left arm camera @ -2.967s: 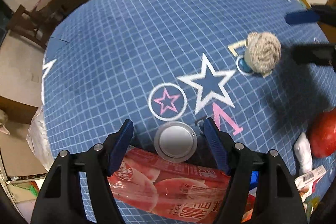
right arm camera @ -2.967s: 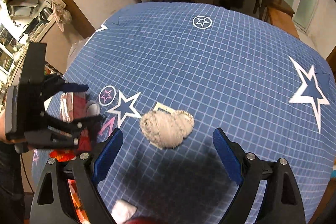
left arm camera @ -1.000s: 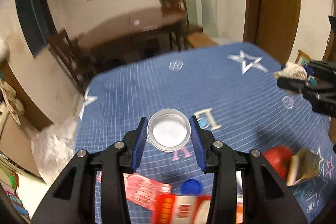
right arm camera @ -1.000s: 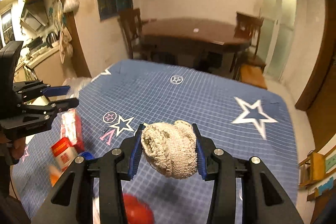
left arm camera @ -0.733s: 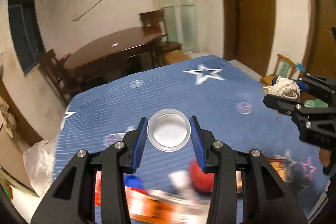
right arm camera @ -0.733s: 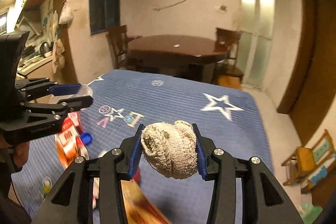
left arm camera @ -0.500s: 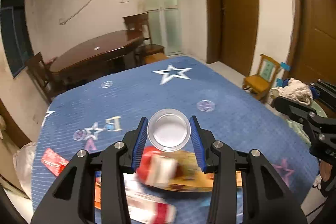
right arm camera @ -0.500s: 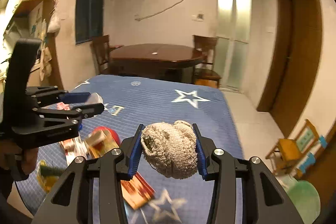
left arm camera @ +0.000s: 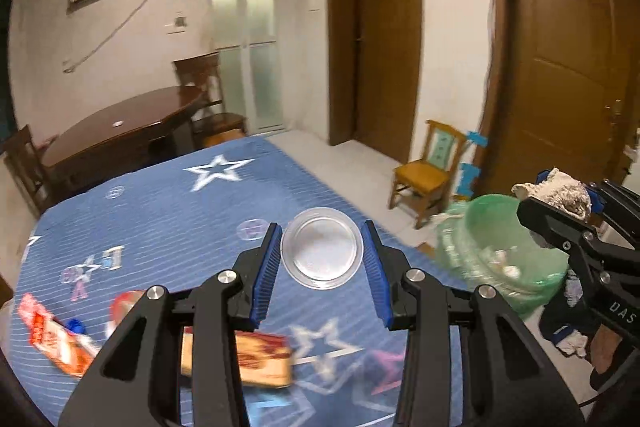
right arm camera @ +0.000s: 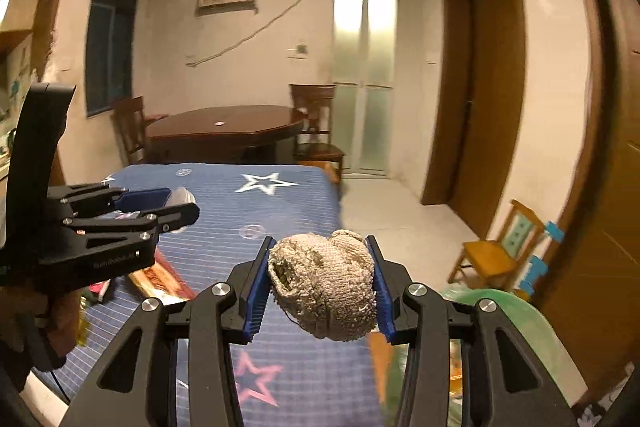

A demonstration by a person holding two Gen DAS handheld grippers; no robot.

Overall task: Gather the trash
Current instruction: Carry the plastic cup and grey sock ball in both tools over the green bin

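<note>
Both claws are loaded. Left claw (left arm camera: pixel 322 269) is clamped on a clear plastic cup (left arm camera: pixel 322 254), its blue pads (left arm camera: pixel 267 275) pressing the rim from either side, the jaws partly closed to the cup's width and the cup's mouth facing the camera. Right claw (right arm camera: pixel 320 285) is squeezed on a wadded beige rag (right arm camera: pixel 324 287), which bulges above and below its pads; from the left wrist view the same rag shows at the tips of that claw, above the far rim of the green-lined trash bin (left arm camera: pixel 504 247).

The step in hand looks like the carry to the bin, with both pieces held off the bench (left arm camera: pixel 168 215). The bin stands on the floor just beside the bench's corner, its liner open and some scraps already inside. To do this well, I would bring each claw fully over the bin's mouth before letting go, since the rag is soft and may cling to a pad, and the light cup could bounce off the rim. Tilting the cup downward first should help it fall clean. Dropping one piece at a time would keep the claws from crowding each other.

More litter lies on the bench: a red snack wrapper (left arm camera: pixel 52 335), a flat printed packet (left arm camera: pixel 260 359) and a blue bottle cap (left arm camera: pixel 76 325). So the job seems far from finished.
</note>
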